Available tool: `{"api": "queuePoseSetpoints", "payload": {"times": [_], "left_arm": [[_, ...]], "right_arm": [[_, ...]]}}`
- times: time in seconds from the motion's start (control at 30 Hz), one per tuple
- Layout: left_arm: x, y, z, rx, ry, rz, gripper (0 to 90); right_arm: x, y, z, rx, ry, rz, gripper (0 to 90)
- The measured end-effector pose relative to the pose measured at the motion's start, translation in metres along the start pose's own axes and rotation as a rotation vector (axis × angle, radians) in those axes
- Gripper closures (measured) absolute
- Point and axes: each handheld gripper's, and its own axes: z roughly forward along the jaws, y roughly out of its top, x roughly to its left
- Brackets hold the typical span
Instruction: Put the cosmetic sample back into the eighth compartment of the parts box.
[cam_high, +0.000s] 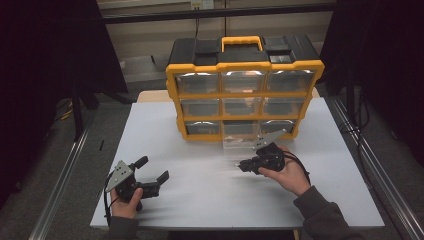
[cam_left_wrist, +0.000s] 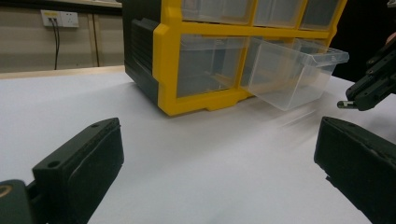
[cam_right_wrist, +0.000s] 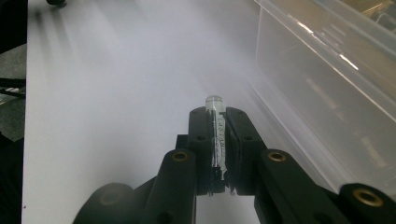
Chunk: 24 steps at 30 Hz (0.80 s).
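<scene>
The small clear tube is clamped lengthwise between the closed jaws of the right gripper; its printing is too blurred to be read and its lower end is hidden between the pads. It is held above the white table, just beside the clear drawer pulled out of the bottom row of the yellow organizer. The left gripper is held wide open, with nothing gripped, over bare tabletop near the front edge.

Faint print on the clear tube, perhaps unreadable.
</scene>
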Motion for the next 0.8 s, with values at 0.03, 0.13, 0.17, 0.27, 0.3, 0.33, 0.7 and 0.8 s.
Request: {"api": "queuePoseSetpoints", "payload": {"times": [0.03, 0.13, 0.17, 0.27, 0.3, 0.33, 0.7, 0.8], "left_arm": [[0.000, 0.000, 0.000, -0.001, 0.000, -0.001, 1.6], [0.001, 0.000, 0.000, 0.003, -0.008, 0.006, 1.6], [0.000, 0.000, 0.000, 0.003, -0.002, 0.005, 1.6], [0.000, 0.000, 0.000, 0.002, -0.001, 0.001, 1.6], [-0.001, 0.000, 0.000, 0.000, 0.000, -0.002, 1.6], [0.000, 0.000, 0.000, 0.002, -0.002, 0.001, 1.6], [0.000, 0.000, 0.000, -0.002, -0.001, -0.004, 1.6], [0.000, 0.000, 0.000, -0.001, -0.002, -0.002, 1.6]], "right_arm": [[0.000, 0.000, -0.001, 0.001, -0.001, -0.001, 81.5], [0.000, 0.001, -0.002, 0.003, 0.001, -0.003, 81.5], [0.000, 0.002, -0.003, 0.005, 0.000, -0.005, 81.5], [0.001, 0.005, -0.005, 0.004, 0.003, -0.007, 81.5], [0.001, 0.007, -0.007, 0.005, 0.005, -0.014, 81.5], [0.001, 0.007, -0.007, 0.005, 0.005, -0.014, 81.5], [0.001, 0.017, -0.018, 0.016, 0.016, -0.023, 81.5], [0.001, 0.018, -0.019, 0.023, 0.018, -0.025, 81.5]]}}
